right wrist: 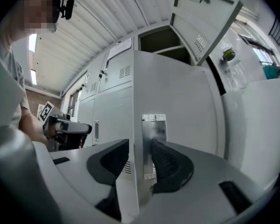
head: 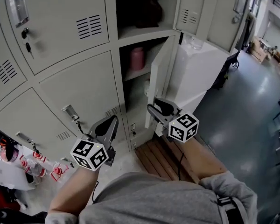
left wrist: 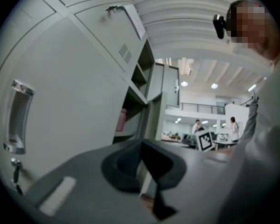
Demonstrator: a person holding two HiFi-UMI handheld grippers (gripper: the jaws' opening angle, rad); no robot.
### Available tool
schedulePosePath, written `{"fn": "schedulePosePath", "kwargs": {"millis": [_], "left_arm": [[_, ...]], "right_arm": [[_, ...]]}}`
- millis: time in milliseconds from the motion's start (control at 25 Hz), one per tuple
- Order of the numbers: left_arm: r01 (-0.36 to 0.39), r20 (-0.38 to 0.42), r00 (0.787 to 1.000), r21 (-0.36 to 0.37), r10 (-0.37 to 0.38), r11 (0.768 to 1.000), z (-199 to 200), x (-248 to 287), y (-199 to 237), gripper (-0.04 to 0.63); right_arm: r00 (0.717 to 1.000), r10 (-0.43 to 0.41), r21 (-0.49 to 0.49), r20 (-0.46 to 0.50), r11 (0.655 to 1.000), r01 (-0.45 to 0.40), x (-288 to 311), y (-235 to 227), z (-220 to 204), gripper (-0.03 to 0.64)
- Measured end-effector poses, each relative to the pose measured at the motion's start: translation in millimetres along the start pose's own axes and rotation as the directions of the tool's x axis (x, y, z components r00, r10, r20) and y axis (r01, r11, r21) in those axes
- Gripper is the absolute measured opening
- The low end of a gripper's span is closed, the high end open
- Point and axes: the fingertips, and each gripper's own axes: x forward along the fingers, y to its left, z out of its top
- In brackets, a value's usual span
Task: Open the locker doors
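Note:
A bank of grey lockers (head: 70, 55) fills the head view. One middle locker door (head: 157, 78) stands half open, with a pink thing (head: 137, 58) on the shelf behind it. My right gripper (head: 154, 107) straddles this door's free edge; in the right gripper view, the right gripper (right wrist: 140, 148) has one pad on each face of the door's edge (right wrist: 136, 181), beside the metal handle plate (right wrist: 154, 139). My left gripper (head: 113, 119) is shut and empty, held below a closed door's handle (head: 70, 112). In the left gripper view the left gripper (left wrist: 141, 146) points along that closed door (left wrist: 70, 106).
An upper locker door (right wrist: 203, 20) hangs open above. A white cabinet (head: 196, 73) stands right of the open door. A wooden pallet (head: 161, 160) lies on the floor below. Red and white bottles (head: 37, 164) stand at the lower left. Keys (head: 27, 45) hang from an upper door.

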Motion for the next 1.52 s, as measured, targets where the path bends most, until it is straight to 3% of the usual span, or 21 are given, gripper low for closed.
{"fn": "schedulePosePath", "kwargs": {"millis": [240,360,480,760,960,1040,1120,1160,1200,1240,1320,1360,1440,1520], "left_arm": [[0.100,-0.019,0.995,-0.010,-0.100,0.995,-8,33,-26,0.005],[0.128,-0.027,0.991,-0.015,-0.128,0.992,-11,43,-35,0.005],[0.142,-0.032,0.989,-0.015,-0.142,0.990,-13,48,-41,0.005],[0.126,-0.034,0.991,-0.016,-0.127,0.992,-12,45,-41,0.005],[0.096,-0.032,0.995,-0.024,-0.097,0.995,-12,38,-32,0.005],[0.086,-0.031,0.996,-0.027,-0.087,0.996,-14,35,-30,0.005],[0.077,-0.031,0.996,-0.031,-0.078,0.997,-15,32,-28,0.003],[0.073,-0.031,0.997,-0.034,-0.075,0.997,-16,31,-27,0.005],[0.071,-0.030,0.997,-0.036,-0.072,0.997,-17,30,-26,0.005],[0.069,-0.028,0.997,-0.039,-0.070,0.997,-18,30,-25,0.005],[0.068,-0.018,0.997,-0.053,-0.069,0.996,-20,29,-24,0.005],[0.072,-0.009,0.997,-0.067,-0.073,0.995,-21,28,-24,0.003],[0.092,0.007,0.996,-0.092,-0.091,0.992,-23,26,-26,0.003],[0.114,0.005,0.993,-0.093,-0.114,0.989,-27,24,-30,0.002]], "right_arm": [[0.975,-0.218,-0.033,-0.033,0.976,0.217,-99,-62,-19,0.149],[0.937,-0.349,-0.049,-0.032,0.937,0.347,-143,-106,-17,0.145],[0.888,-0.458,-0.067,-0.033,0.888,0.455,-171,-152,-10,0.090],[0.817,-0.571,-0.063,-0.081,0.821,0.567,-188,-228,-7,0.086],[0.782,-0.617,-0.058,-0.089,0.787,0.614,-187,-241,-4,0.086],[0.743,-0.667,-0.046,-0.050,0.745,0.665,-196,-234,-2,0.158],[0.690,-0.724,-0.044,0.005,0.689,0.723,-207,-214,-2,0.164],[0.689,-0.724,-0.050,0.020,0.688,0.724,-205,-197,-7,0.164],[0.718,-0.695,-0.057,0.017,0.717,0.695,-194,-175,-15,0.164],[0.772,-0.636,-0.057,-0.002,0.771,0.635,-177,-148,-28,0.162],[0.889,-0.454,-0.031,-0.064,0.891,0.453,-134,-90,-58,0.143],[0.928,-0.363,-0.010,-0.088,0.932,0.364,-114,-62,-71,0.136],[0.965,-0.240,0.026,-0.106,0.969,0.244,-87,-20,-85,0.127],[0.979,-0.180,0.040,-0.097,0.982,0.185,-73,2,-85,0.124]]}}
